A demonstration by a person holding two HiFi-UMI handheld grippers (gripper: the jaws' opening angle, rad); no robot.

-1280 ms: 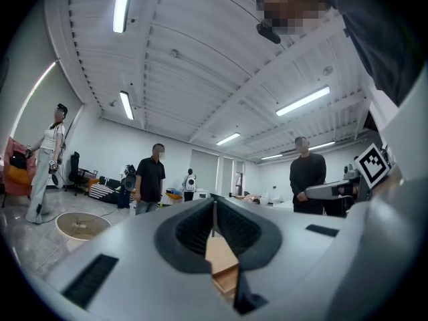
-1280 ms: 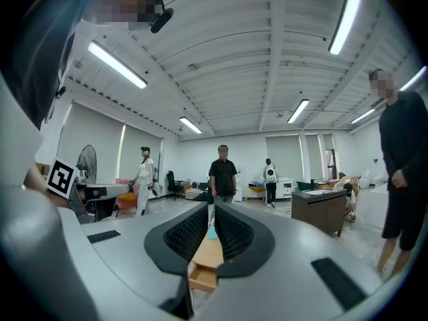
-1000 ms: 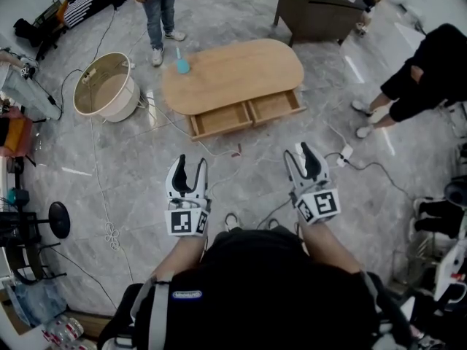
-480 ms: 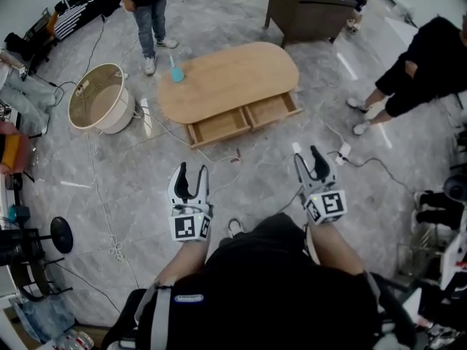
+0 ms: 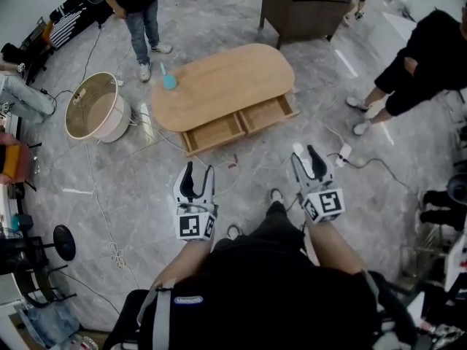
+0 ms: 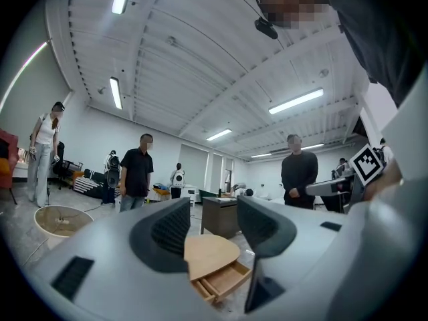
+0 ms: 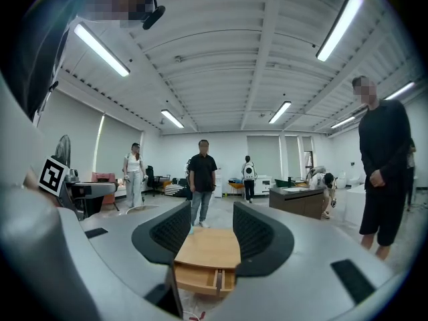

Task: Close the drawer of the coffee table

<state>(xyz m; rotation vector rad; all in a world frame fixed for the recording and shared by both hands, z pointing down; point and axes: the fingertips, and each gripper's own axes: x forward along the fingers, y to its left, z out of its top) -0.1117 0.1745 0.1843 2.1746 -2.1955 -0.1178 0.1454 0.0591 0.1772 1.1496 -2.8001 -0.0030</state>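
Note:
An oval wooden coffee table stands on the grey floor ahead of me. Its two front drawers are pulled out side by side: the left drawer and the right drawer, both showing bare wooden insides. My left gripper is held open over the floor, well short of the left drawer. My right gripper is also open, short of the right drawer. Through the left gripper the table shows at a distance. The right gripper frames the table's drawers between its jaws. Neither holds anything.
A teal object lies at the table's far left edge. A round beige tub stands left of the table, a dark desk behind it. One person stands beyond, another at right. Cables trail across the floor.
I have stepped forward: the table and its open drawers now lie nearer to both grippers. Both grippers stay open and empty.

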